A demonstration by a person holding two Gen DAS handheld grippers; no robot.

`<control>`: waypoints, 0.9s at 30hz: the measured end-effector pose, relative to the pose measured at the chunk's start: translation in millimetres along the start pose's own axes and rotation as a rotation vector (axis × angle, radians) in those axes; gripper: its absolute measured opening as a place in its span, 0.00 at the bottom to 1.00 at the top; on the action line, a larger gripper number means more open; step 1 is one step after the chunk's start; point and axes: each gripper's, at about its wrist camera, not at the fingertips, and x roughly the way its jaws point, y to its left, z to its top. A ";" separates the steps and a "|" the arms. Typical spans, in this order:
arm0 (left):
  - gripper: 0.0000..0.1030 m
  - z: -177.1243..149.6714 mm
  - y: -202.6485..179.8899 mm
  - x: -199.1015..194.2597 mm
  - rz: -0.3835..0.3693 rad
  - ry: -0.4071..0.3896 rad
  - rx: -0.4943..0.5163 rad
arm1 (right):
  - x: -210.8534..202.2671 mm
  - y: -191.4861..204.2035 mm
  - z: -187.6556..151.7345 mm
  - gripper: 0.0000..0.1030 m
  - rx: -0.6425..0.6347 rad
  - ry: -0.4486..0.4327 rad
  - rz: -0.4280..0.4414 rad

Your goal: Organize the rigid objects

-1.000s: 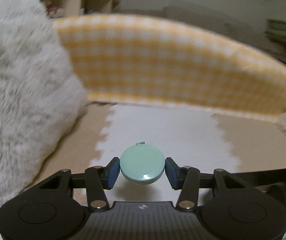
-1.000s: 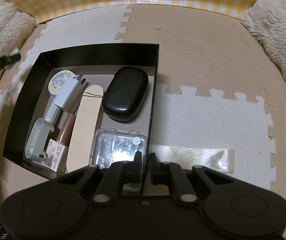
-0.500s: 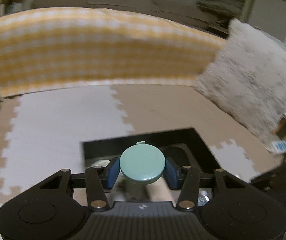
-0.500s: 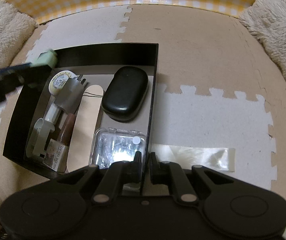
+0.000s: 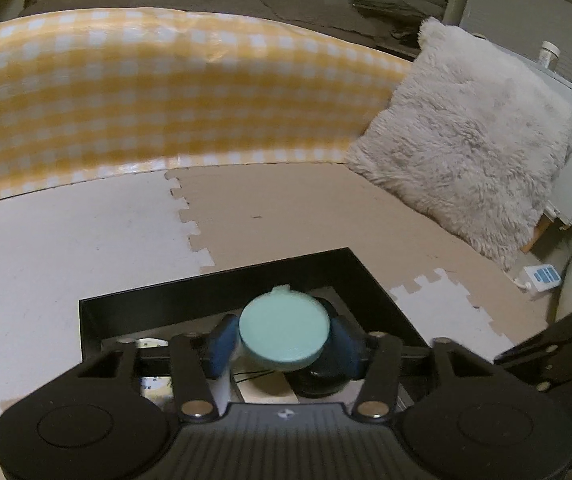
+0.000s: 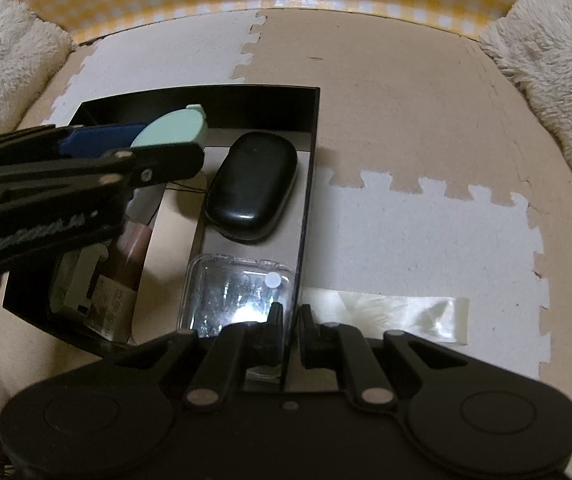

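Left wrist view: left gripper holds a mint green round case between its blue pads, jaws closed on the case's left and right edges. Flat face tilts up toward the camera, small tab on the far edge points away. Case hangs over the black tray, above the far-left part. This view hides most tray contents behind the gripper body; it does show the yellow checked cloth at the far side and a fluffy grey pillow at right.

Right wrist view shows the tray from above, sitting on the foam puzzle mat, with contents laid out: black oval case, long axis running near to far, leaning slightly right at the far end; clear plastic box just near of it; a gel polish bottle at left, long axis also near-far, partly under the left gripper. The round case appears edge-on here, disc tilted, tab end toward the far right, above the tray's far-left corner area, well clear of the floor of the tray as far as I can tell.

Right gripper jaws narrow, pinching the tray's right wall at its near end. A clear plastic strip lies on the mat just right of the tray.
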 end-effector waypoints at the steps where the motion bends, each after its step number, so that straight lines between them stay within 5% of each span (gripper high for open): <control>1: 0.72 -1.0 0.6 0.2 0.008 0.009 -0.002 | 0.0 -0.3 0.1 0.08 0.001 0.000 0.001; 13: 0.87 -2.6 -2.1 -3.7 0.036 0.090 0.011 | -0.3 0.0 0.5 0.08 -0.002 0.000 0.000; 27: 1.00 -3.2 -5.5 -22.2 0.080 0.095 0.014 | -0.5 0.1 0.6 0.08 0.000 0.001 -0.001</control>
